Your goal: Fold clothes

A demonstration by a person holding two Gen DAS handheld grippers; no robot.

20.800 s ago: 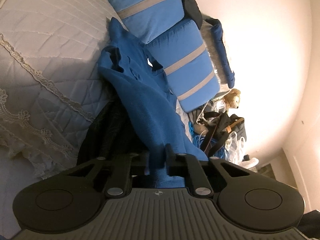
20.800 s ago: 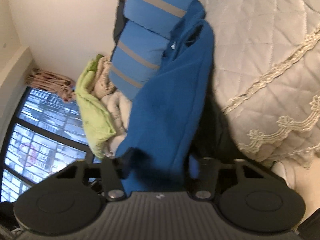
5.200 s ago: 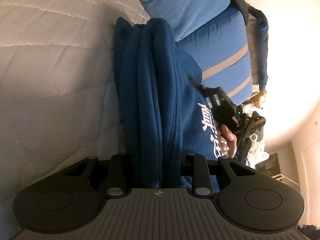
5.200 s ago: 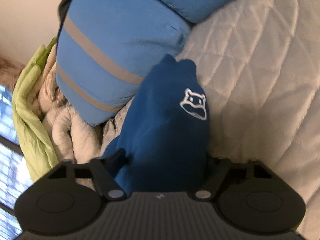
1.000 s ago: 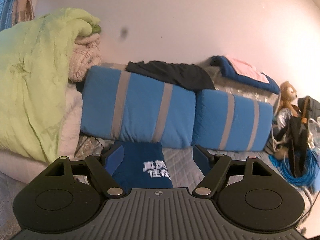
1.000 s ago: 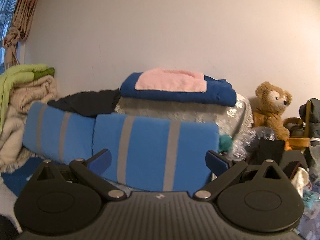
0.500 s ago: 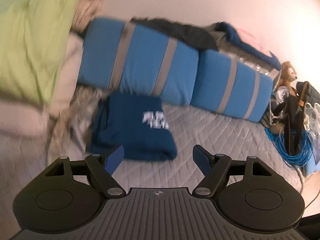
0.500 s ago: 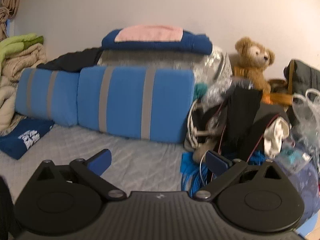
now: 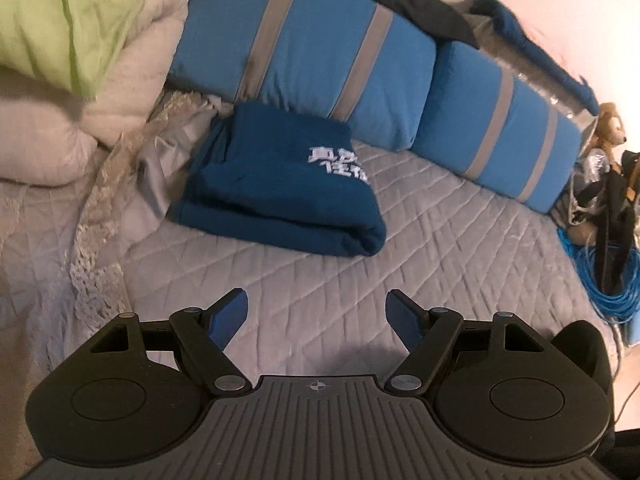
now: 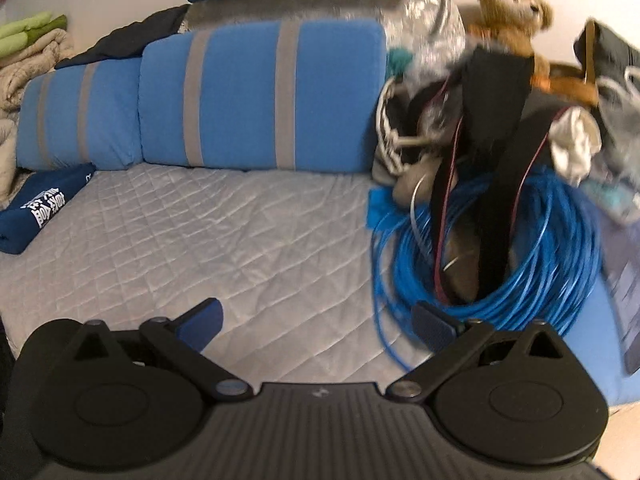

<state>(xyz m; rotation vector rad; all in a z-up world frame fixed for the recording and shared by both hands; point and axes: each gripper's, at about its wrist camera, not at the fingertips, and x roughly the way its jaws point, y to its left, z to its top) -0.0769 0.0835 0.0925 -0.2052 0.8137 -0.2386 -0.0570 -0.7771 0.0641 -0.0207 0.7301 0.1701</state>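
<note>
- A dark blue sweatshirt (image 9: 280, 184) lies folded into a thick rectangle on a grey quilted bed (image 9: 420, 248), white lettering facing up.
- It sits at the head end of the bed, its far edge touching the left of two blue pillows (image 9: 312, 48) with grey stripes; a heap of pale and green bedding (image 9: 60, 40) is just to its left.
- The left claw (image 9: 316, 316) hangs over bare quilt near the sweatshirt, its fingers wide apart with nothing between them.
- The right claw (image 10: 316, 326) is likewise spread and empty, over bare quilt towards the bed's right edge, well apart from the sweatshirt.
- A coil of bright blue cable (image 10: 500, 264), dark straps and a brown teddy bear (image 10: 508, 4) crowd that right edge.
- Judgement: this garment looks finished, so the next step is probably fetching another piece.
- Risk: the right claw's outer finger sits close to the cable; reaching that way could snag a loop and drag the clutter.
- Risk: a careless sweep by the left claw could nudge the folded stack and loosen its layers.
</note>
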